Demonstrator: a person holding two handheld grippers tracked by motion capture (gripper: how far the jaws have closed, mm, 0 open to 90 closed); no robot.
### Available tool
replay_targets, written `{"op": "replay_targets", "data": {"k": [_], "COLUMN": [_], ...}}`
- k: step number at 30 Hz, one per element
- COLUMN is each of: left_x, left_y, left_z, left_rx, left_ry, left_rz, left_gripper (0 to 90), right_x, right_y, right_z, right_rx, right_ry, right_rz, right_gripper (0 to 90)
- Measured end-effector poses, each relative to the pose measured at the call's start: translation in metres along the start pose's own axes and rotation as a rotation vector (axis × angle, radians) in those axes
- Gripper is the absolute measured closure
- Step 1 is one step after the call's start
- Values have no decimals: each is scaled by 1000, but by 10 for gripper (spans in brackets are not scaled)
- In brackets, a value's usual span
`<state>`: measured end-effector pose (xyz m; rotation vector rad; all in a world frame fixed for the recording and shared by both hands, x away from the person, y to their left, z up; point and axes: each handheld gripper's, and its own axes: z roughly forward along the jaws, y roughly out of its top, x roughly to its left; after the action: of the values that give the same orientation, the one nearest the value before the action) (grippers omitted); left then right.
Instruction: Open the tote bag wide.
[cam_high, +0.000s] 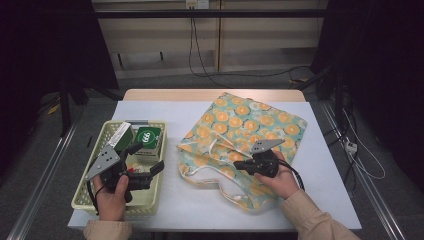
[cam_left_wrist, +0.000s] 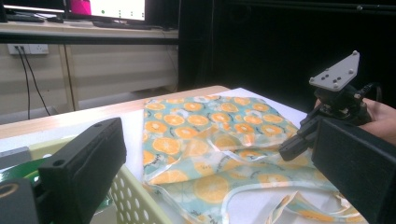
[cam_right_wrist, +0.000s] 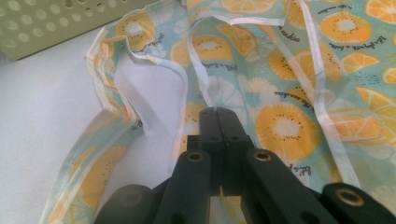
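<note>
the right gripper (cam_high: 239, 164) has its jaws clenched on the handle strip of the orange-print bag (cam_high: 250, 125) lying flat on the tabletop (cam_high: 150, 112), likely to lift its mouth, while the left gripper (cam_high: 150, 170) waits with jaws released over the basket (cam_high: 100, 137) of boxes.

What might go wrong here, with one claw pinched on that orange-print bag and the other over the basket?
The right claw is shut on a thin strap of the bag; the strap may slip free when lifted. The bag lies flat with its mouth collapsed, so one lifted strap may not open it. The left claw hovers open over the basket, and may knock the green boxes inside.
</note>
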<state>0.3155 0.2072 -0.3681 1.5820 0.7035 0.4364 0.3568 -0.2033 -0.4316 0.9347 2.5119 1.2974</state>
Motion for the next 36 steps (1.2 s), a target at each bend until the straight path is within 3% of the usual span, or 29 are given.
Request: {"op": "replay_targets", "data": {"k": [8,17,24,36], "left_x": [0,0,-1,-2], "left_y": [0,1,1,0], "left_z": [0,-1,0,2], "left_rx": [10,1,3,5], "left_ry": [-1,1,0,-9], "left_rz": [6,2,5,0], "left_gripper": [28,28,29,28], "right_x": [-8,-23,-40,-70], "right_y": [6,11,9,-5], "right_z": [-6,-9,-11,-2], "right_rx": [-14,-30,-46,-14], "right_ry": [0,27,-7,-68], "right_rz": [17,90,148,222], "right_gripper": [900,900,900,900]}}
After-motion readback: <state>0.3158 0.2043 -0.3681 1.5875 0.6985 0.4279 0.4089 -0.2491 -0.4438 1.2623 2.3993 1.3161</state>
